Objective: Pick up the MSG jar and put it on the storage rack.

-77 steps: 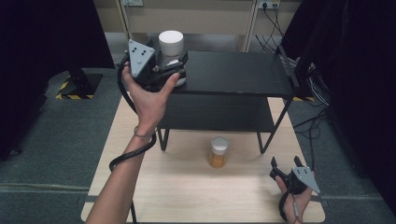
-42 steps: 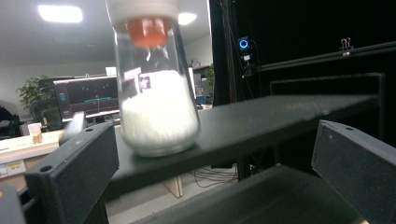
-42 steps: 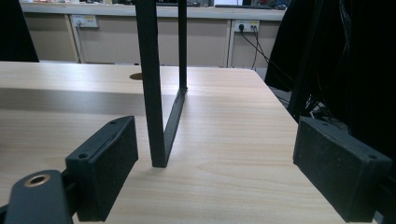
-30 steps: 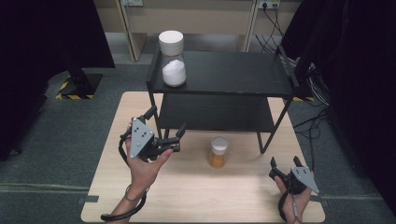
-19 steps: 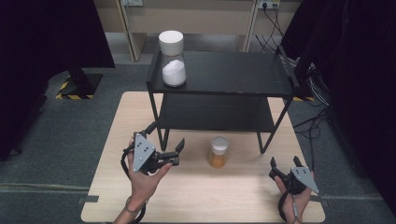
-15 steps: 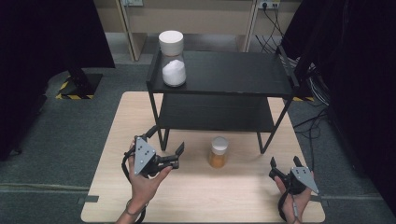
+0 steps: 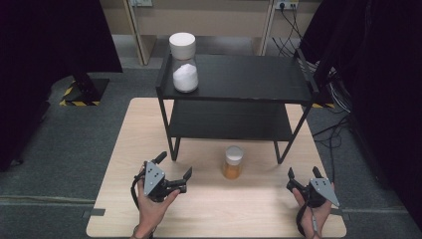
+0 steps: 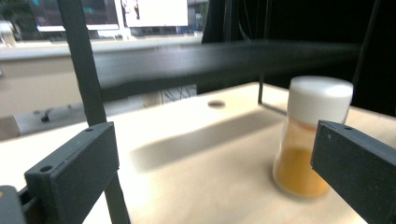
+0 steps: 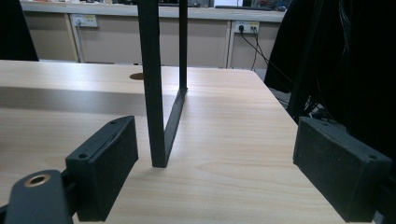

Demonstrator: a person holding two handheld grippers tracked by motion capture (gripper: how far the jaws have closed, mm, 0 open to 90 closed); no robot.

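Since the earliest frame, the left gripper (image 7: 173, 167) has come away from the white jar (image 7: 184, 62) on the rack's top shelf and has dropped to the table (image 7: 249, 209), where it now sits low at the front left, beside the rack's front left leg. The white jar has stayed on the left end of the top shelf, upright, lid on. The right gripper (image 7: 302, 174) has kept its place at the table's front right corner.

Left gripper: jaws wide apart, nothing between them. In the left gripper view the jaws point toward the orange jar (image 8: 310, 135), which shows just inside the right-hand jaw (the picture is blurred there) and is not touched.

Right gripper: jaws wide apart, nothing gripped. In the right gripper view the rack's front right leg (image 9: 153, 84) stands on the table ahead of the jaws, nearer the left-hand one, clear of both.

Orange jar (image 7: 233, 162): upright on the table, white lid on, just in front of the rack (image 7: 239, 89), between the two grippers and apart from each.
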